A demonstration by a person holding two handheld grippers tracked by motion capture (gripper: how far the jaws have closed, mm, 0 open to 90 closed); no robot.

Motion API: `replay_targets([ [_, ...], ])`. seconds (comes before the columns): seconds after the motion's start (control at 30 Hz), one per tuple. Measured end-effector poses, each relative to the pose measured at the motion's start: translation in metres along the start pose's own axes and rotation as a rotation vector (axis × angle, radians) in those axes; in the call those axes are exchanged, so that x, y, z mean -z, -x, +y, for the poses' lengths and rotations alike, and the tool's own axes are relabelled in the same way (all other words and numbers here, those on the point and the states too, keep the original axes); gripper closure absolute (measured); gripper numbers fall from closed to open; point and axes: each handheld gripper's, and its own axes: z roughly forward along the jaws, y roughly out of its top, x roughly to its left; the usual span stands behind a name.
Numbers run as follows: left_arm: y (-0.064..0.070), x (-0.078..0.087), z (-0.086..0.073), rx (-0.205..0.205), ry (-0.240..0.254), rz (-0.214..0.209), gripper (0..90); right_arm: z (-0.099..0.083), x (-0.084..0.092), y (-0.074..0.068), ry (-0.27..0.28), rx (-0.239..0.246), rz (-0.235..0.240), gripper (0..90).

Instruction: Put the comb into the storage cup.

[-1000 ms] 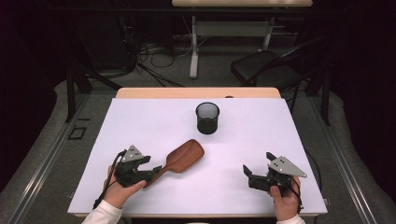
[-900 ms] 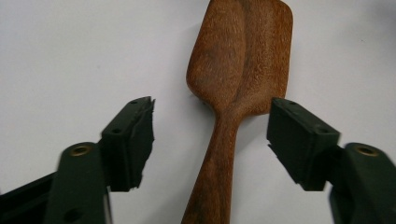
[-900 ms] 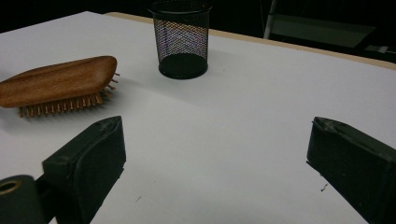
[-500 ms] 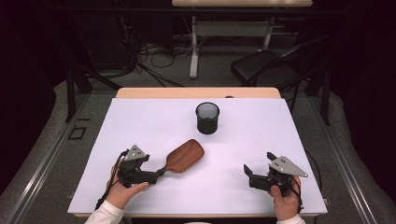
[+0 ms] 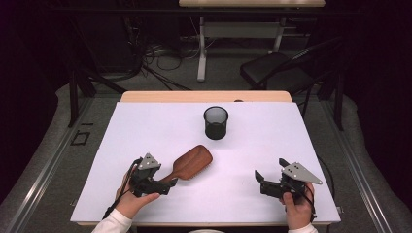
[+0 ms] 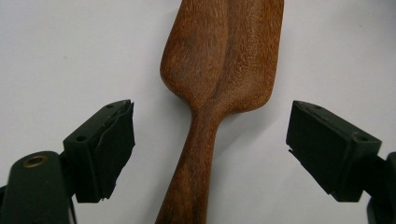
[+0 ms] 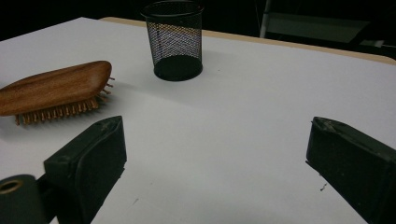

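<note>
White table on grey carpet, dark room

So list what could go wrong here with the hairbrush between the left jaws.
1. The left gripper has just been opening; its pads stand clear of the hairbrush handle, so a lift now would likely leave it behind.
2. The handle is rounded and tapered, so a grip there may slip or let the brush roll.
3. The mesh cup stands beyond the brush head; a forward push could knock it.
</note>
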Motion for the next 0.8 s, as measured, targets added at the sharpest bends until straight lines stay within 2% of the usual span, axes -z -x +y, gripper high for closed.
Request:
replay_targets([
  [0.13, 0.002, -0.004, 0.0, 0.006, -0.011, -0.003, 16.0, 0.0, 0.0, 0.002, 0.003, -0.008, -0.006, 4.8],
  [0.23, 0.003, -0.007, 0.0, -0.015, -0.031, 0.006, 16.4, 0.0, 0.0, 0.001, 0.001, -0.011, -0.008, 4.8],
  [0.4, 0.004, -0.012, -0.001, -0.025, -0.065, 0.013, 17.8, -0.001, -0.002, 0.001, 0.0, -0.013, -0.009, 5.0],
  [0.6, 0.003, -0.015, -0.002, -0.021, -0.084, 0.023, 23.6, -0.001, -0.001, 0.001, 0.001, -0.014, -0.012, 5.0],
  [0.8, 0.005, -0.017, -0.003, -0.026, -0.105, 0.03, 33.3, -0.001, 0.0, 0.001, -0.001, -0.01, -0.013, 5.1],
])
